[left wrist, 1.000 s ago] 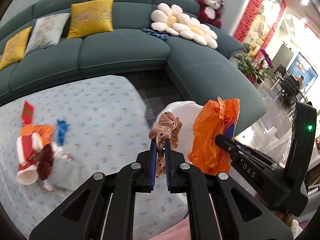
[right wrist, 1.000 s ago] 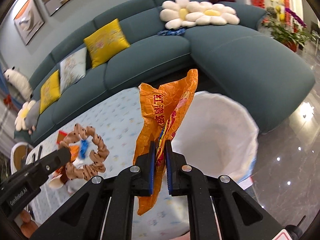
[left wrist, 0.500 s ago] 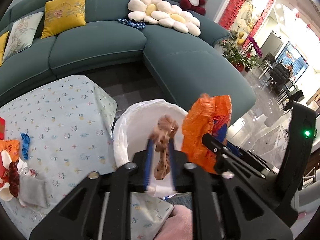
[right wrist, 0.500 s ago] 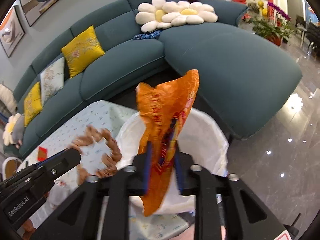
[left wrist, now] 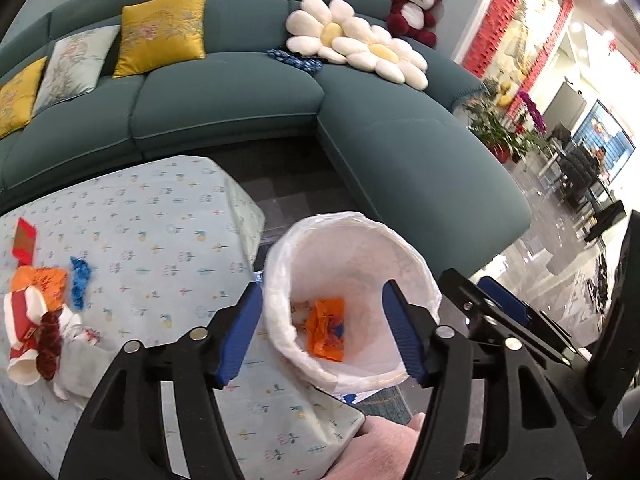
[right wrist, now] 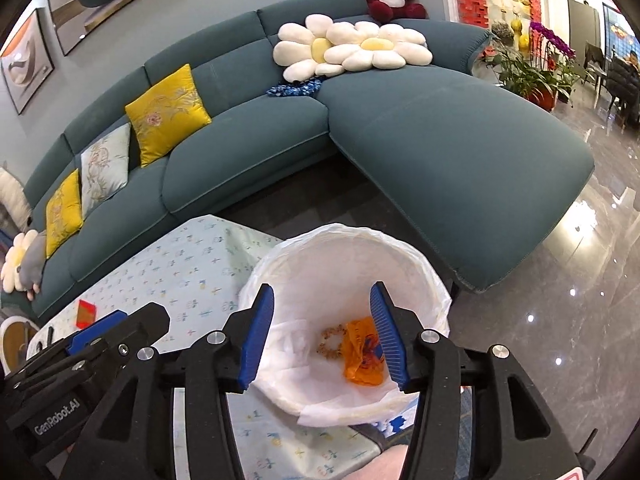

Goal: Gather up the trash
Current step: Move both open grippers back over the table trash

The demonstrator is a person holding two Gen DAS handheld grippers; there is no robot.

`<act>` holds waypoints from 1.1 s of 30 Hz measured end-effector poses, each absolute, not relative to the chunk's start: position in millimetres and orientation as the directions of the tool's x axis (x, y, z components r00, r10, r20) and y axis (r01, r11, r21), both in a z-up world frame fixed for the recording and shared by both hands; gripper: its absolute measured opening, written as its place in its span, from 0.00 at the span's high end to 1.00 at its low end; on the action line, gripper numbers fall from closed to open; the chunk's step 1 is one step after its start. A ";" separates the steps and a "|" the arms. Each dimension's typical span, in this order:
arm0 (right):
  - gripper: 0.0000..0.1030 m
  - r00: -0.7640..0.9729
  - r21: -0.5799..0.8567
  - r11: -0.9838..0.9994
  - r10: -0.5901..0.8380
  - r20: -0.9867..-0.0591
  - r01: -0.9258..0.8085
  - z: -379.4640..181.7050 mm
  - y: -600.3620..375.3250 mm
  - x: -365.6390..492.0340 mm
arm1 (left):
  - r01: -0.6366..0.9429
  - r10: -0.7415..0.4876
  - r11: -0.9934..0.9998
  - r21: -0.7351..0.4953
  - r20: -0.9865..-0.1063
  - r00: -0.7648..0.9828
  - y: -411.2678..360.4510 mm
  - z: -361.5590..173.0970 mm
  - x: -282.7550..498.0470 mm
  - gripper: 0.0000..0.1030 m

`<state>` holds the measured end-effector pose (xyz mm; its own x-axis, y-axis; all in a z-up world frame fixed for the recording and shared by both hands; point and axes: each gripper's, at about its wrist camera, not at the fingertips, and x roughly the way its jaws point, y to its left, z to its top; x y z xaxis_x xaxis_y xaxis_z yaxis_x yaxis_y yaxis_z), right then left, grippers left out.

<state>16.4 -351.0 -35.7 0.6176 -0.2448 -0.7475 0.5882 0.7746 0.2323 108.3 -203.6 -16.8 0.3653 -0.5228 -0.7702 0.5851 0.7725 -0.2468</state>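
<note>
Both the left gripper (left wrist: 322, 330) and the right gripper (right wrist: 322, 334) have just been opening over the bin (left wrist: 416, 264) and hold nothing, the wrapper (right wrist: 364, 356) lies inside, so next comes the pile (left wrist: 38, 320) on the table (left wrist: 160, 220).

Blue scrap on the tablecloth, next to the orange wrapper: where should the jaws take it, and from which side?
Probably across the middle of the blue scrap, coming from above. It lies flat as a narrow crumpled strip running up and down in the left wrist view, so jaws set across its width should span it, clear of the orange wrapper beside it.

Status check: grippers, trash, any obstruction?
Left gripper and right gripper open, jaws just opened, empty. Orange wrapper and scrunchie in bin. More trash on table. Nothing blocking.
</note>
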 end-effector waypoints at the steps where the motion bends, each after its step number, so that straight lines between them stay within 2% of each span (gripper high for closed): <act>1: 0.50 0.622 0.230 0.781 -0.244 -0.744 0.581 -32.7 -345.3 16.7 | 0.577 -0.521 0.778 -0.249 -0.770 0.369 -196.5 -15.6 109.0 0.42; 6: 0.45 0.649 0.224 0.813 -0.229 -0.726 0.537 -17.5 -315.9 21.0 | 0.544 -0.508 0.802 -0.247 -0.761 0.404 -166.0 -8.1 110.7 0.42; 18: 0.43 0.681 0.218 0.872 -0.163 -0.714 0.438 2.2 -246.1 39.2 | 0.439 -0.456 0.867 -0.238 -0.733 0.504 -81.0 5.8 120.0 0.31; 33: 0.40 0.668 0.201 0.939 -0.040 -0.743 0.279 -8.1 -137.3 79.2 | 0.234 -0.340 0.940 -0.248 -0.743 0.576 45.6 -15.9 141.9 0.29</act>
<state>79.2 -137.3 -8.1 0.6681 -0.0396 -0.7430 0.2793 0.9389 0.2011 141.9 45.6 -15.9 0.5764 -0.3398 -0.7432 0.2342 0.9400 -0.2481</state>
